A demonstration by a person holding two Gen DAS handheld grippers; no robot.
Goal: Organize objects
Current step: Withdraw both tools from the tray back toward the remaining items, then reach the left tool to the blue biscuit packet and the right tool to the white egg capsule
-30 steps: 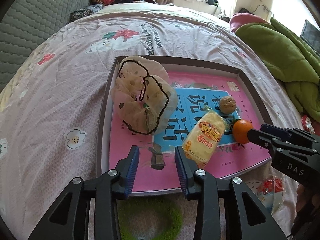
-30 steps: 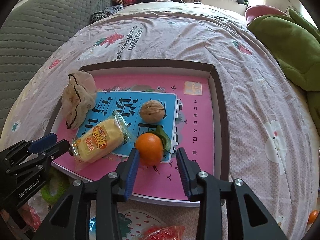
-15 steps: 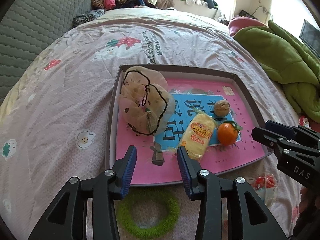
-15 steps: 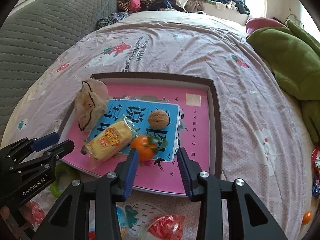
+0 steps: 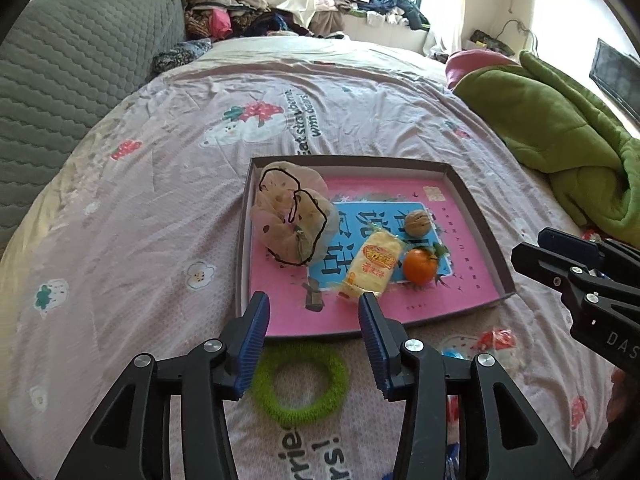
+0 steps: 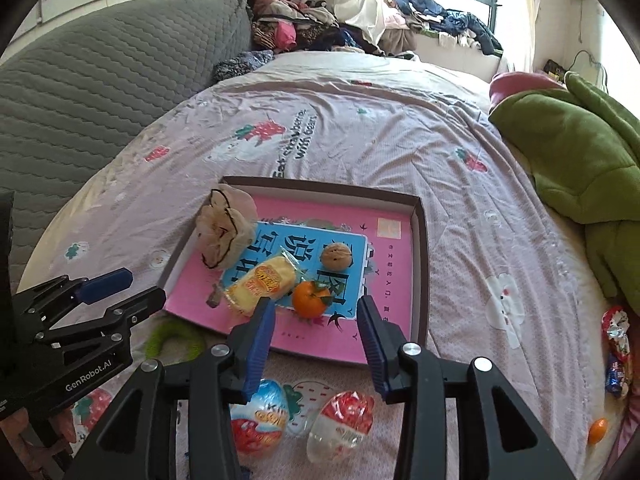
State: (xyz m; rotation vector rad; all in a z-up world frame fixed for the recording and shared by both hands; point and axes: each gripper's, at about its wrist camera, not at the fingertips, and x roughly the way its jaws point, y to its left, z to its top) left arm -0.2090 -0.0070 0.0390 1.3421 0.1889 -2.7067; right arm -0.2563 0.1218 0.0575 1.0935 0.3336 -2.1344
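A shallow pink-lined box [image 5: 244,240] [image 6: 420,264] lies on the bed. It holds a beige scrunchie [image 5: 288,216] [image 6: 224,232], a yellow snack packet [image 5: 372,264] [image 6: 264,280], a walnut [image 5: 418,223] [image 6: 338,256] and a tangerine [image 5: 419,266] [image 6: 308,299]. My left gripper [image 5: 314,304] hangs above the box's near edge, its jaws opening with nothing between them. My right gripper [image 6: 316,306] hovers over the near edge too, jaws opening and empty; the tangerine lies free below them.
A green fuzzy ring [image 5: 340,372] [image 6: 160,340] lies on the sheet in front of the box. A Kinder egg [image 6: 260,416] and a red-and-white wrapped egg [image 6: 344,420] sit under the right gripper. Wrapped sweets [image 6: 616,340] and a green blanket [image 5: 560,132] lie to the right.
Both grippers have risen and drawn back from the box, and their jaws stand a little wider. The tangerine, earlier right at the right gripper's fingertips, now lies clear of them.
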